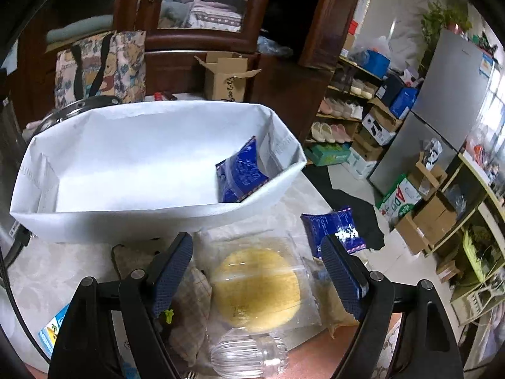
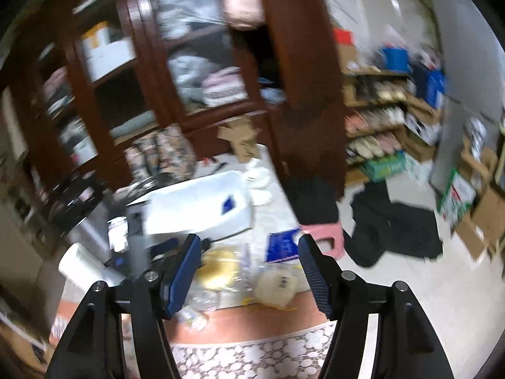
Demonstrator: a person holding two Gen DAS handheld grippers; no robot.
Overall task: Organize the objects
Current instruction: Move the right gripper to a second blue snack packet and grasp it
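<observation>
My bench [image 1: 63, 271] carried a white bin [image 1: 126, 221] beyond my left tool [image 1: 257, 271], a wrapped cake [image 1: 255, 287] beneath it.

- A dark wooden cabinet [image 1: 202, 9] with glass doors stands behind the table.
- A patterned tote bag [image 1: 101, 66] leans against it.
- An open cardboard box [image 1: 225, 77] stands beside the bag.
- Shoe shelves [image 1: 344, 107] and what looks like a grey fridge [image 1: 442, 107] stand further right.

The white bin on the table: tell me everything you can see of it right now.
The white bin is a long, open-topped box, apparently of folded white paper or card, creased at the corners. It stands upright on the pale table, beyond the wrapped round cake. Inside, one blue packet leans against its right end; the rest looks bare. Neither gripper touches it.
</observation>
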